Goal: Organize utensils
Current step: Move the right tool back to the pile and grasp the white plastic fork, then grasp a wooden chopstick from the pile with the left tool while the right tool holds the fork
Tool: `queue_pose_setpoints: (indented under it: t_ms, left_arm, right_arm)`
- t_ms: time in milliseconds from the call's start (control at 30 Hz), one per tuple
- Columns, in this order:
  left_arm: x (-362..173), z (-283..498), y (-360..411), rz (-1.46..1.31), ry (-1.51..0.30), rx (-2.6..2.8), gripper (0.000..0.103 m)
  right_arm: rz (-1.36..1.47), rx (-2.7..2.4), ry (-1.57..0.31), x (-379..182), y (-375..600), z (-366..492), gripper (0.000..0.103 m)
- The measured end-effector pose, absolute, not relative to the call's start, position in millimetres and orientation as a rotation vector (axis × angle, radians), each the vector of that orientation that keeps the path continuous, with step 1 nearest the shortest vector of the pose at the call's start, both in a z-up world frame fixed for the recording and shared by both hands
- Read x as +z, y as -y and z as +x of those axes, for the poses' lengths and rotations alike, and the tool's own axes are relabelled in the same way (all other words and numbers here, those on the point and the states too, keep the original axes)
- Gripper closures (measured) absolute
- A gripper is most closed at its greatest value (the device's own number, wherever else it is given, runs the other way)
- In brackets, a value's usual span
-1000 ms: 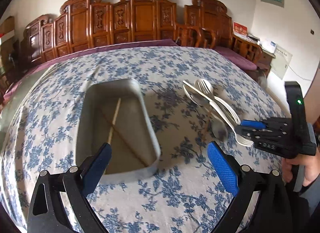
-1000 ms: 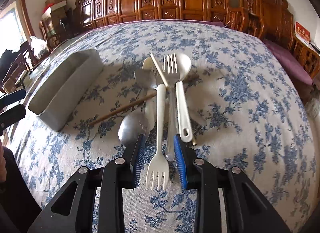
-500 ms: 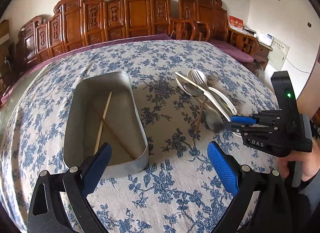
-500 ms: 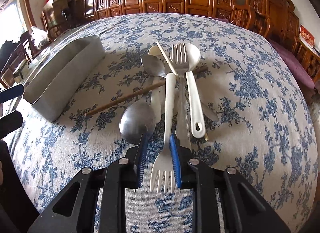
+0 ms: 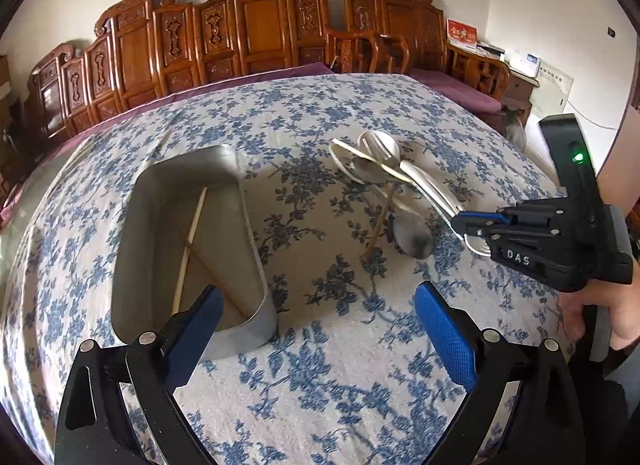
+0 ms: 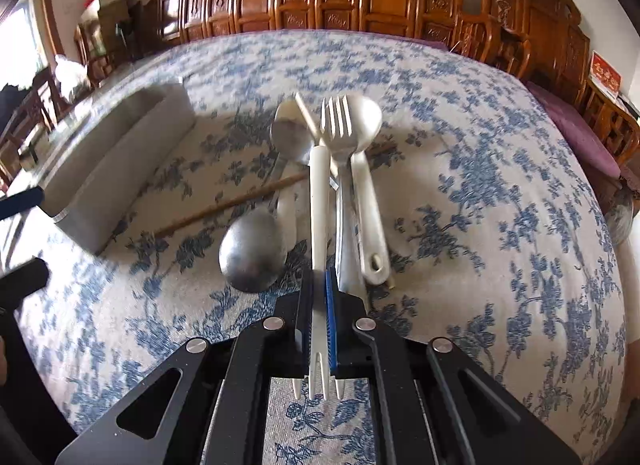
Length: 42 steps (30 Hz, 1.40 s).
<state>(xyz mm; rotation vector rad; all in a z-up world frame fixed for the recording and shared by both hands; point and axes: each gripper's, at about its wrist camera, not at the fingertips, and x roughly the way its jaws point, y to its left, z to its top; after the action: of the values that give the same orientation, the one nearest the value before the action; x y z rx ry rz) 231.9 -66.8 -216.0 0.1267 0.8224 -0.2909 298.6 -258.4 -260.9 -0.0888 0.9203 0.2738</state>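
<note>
- The step in hand is the pick-up: the right gripper (image 6: 318, 317) has just been closing, and its fingers (image 6: 330, 305) now pinch the white fork (image 6: 319, 201) near the tine end, the tines poking back past the fingers.
- The fork's handle runs away from the gripper over the pile (image 5: 384, 169) of utensils and leans on it; whether the fork has left the cloth yet I cannot tell.
- The pile sits near the middle of the counter (image 5: 320, 365): a steel fork (image 6: 338, 125) on a white spoon (image 6: 366, 185), two steel spoons, the nearer one (image 6: 252, 251) bowl-down just beside the gripper, and a brown chopstick (image 6: 236, 203) crossing underneath.
- The tray (image 5: 248, 225) stands toward the left side of the counter, well apart from the pile, with two chopsticks (image 5: 192, 233) crossed inside.
- The left gripper (image 5: 316, 329) hangs wide open and empty at the tray's near end.
- Next, I judge, the fork must be lifted straight off so its handle does not drag the other pieces, then carried across and laid lengthwise in the tray.
- The grip is far from the handle end, so the fork may pivot between the fingers.
</note>
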Motion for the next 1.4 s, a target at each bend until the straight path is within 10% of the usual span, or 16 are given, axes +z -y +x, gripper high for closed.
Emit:
queue_pose_setpoints:
  t_ms: [333,800,1033,1400]
  left_arm:
    - [-222,264,100,0.201,-0.840,-0.349,0.012]
    - [-258,319,139,0.223,-0.994,-0.418,0.055]
    - [-264,323,139,0.208,-1.048,-0.441,0.095]
    - [-232,281,137,0.247,-0.992,-0.467,0.099]
  right_arm:
    - [-0.042,0.230,-0.888,-252,282,298,0.096]
    - [-0.031,0.234,-0.888,-252,286,297,0.096]
    - [-0.026,0.240,-0.884,-252,285,297,0.096]
    - [-0.028,0.241,-0.877,-249,281,294,0.096]
